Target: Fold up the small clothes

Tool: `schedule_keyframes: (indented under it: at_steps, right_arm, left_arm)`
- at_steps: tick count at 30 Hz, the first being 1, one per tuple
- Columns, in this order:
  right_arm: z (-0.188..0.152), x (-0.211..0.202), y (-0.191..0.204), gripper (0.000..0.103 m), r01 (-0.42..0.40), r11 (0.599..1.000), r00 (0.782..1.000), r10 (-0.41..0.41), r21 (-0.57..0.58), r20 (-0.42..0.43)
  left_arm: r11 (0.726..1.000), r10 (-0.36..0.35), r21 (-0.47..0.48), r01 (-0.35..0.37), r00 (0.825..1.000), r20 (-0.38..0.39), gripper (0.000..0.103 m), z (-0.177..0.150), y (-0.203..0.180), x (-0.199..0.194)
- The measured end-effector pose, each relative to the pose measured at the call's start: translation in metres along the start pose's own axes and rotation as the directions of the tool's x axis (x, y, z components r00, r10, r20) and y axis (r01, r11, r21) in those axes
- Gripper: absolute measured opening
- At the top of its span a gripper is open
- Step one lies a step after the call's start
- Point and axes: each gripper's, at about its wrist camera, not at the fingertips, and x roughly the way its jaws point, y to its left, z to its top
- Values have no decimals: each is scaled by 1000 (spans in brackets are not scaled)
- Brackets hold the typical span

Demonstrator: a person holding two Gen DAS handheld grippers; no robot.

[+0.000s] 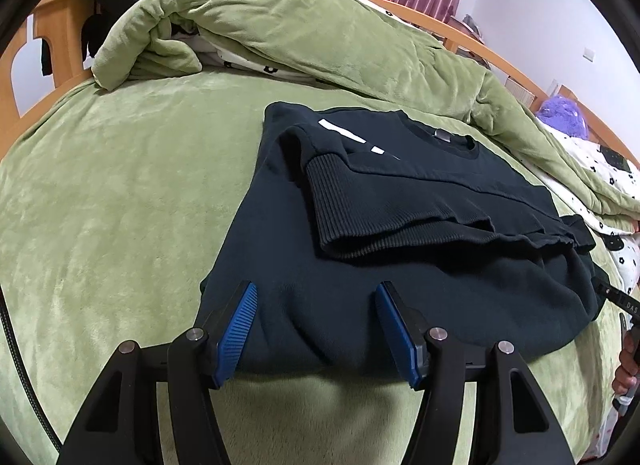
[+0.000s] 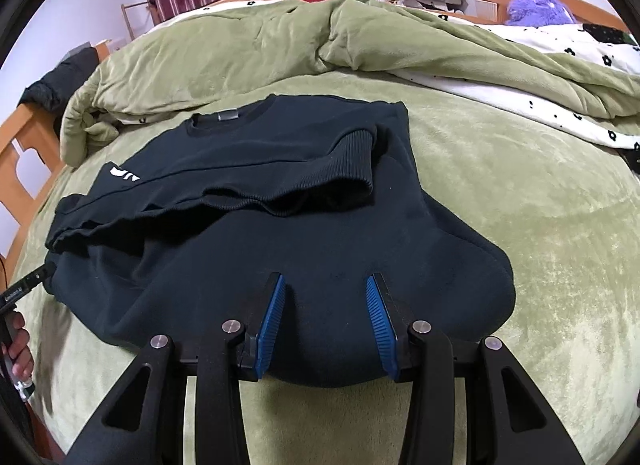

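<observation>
Left gripper [image 1: 316,329] and right gripper [image 2: 326,325] both hover with jaws apart over the near hem of the dark sweatshirt [image 1: 400,201], pads clear of cloth. Sweatshirt lies part-folded on the green bed cover [image 1: 120,193], ribbed sleeve doubled across its chest, white lettering half hidden by the fold.
</observation>
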Motion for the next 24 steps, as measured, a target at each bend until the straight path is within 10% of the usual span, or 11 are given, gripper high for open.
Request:
schedule_keyframes:
  at_steps: [24]
  right_arm:
    - [-20, -7, -48, 48, 99, 987, 993, -106, 124, 50]
  left_arm:
    - [999, -38, -14, 37, 999, -30, 66, -21, 28, 18]
